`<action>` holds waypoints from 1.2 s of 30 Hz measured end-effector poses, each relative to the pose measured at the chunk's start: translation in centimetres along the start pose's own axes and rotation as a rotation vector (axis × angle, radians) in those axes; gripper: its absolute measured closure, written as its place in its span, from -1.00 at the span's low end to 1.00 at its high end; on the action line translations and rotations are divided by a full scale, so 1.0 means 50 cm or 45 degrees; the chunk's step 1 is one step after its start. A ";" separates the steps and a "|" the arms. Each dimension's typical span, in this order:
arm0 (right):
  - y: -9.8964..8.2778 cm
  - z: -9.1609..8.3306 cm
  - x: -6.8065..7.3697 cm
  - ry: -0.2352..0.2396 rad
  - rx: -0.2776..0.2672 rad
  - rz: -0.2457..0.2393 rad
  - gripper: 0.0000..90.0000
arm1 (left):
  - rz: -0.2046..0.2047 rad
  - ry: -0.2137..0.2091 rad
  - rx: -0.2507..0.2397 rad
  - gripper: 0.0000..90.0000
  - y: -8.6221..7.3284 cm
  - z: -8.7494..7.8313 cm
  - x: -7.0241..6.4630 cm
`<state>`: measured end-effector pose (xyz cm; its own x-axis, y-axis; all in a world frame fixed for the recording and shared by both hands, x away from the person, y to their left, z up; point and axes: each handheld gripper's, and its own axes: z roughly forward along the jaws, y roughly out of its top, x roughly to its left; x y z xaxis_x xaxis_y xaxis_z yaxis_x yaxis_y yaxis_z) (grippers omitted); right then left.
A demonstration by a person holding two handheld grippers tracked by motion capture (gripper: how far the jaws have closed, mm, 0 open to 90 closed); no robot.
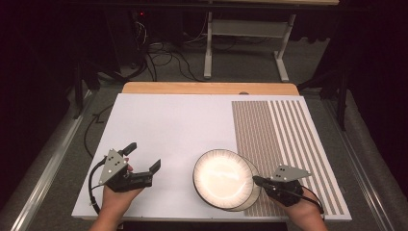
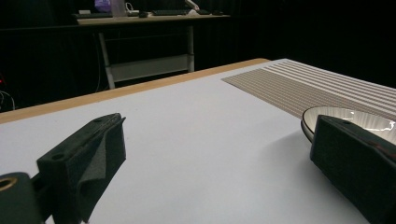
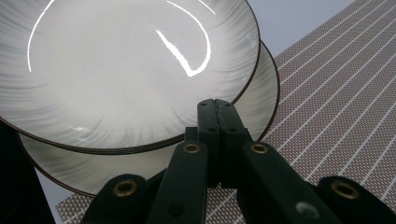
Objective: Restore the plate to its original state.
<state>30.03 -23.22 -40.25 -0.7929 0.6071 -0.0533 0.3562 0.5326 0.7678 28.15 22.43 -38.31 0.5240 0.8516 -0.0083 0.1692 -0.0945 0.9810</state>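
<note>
White plates (image 1: 222,176) with faint grey radial streaks and dark rims; brown mat (image 1: 284,144) with white stripes; white table (image 1: 168,130); black tongs (image 1: 144,163).

Two stacked plates: upper plate (image 1: 222,176) on lower plate (image 1: 252,192), offset toward 10 o'clock, at 5 o'clock on the table (image 1: 168,125). Striped mat (image 1: 288,139) at 3 o'clock, under lower plate's edge. Left gripper (image 1: 143,156) at 9 o'clock of plates, right gripper (image 1: 256,180) at 3 o'clock.
</note>
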 end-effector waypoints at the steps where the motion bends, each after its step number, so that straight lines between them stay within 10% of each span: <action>1: 0.000 0.000 0.000 0.000 0.000 0.000 1.00 | 0.000 0.000 0.000 -0.92 0.000 0.000 0.000; 36: -0.004 -0.011 -0.008 -0.016 -0.007 0.018 1.00 | -0.005 0.005 -0.019 -0.92 0.000 -0.003 0.002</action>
<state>30.00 -23.90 -40.03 -0.7816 0.6217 -0.0507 0.3642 0.5209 0.7720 28.07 22.57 -38.27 0.5204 0.8539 -0.0115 0.1587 -0.0835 0.9838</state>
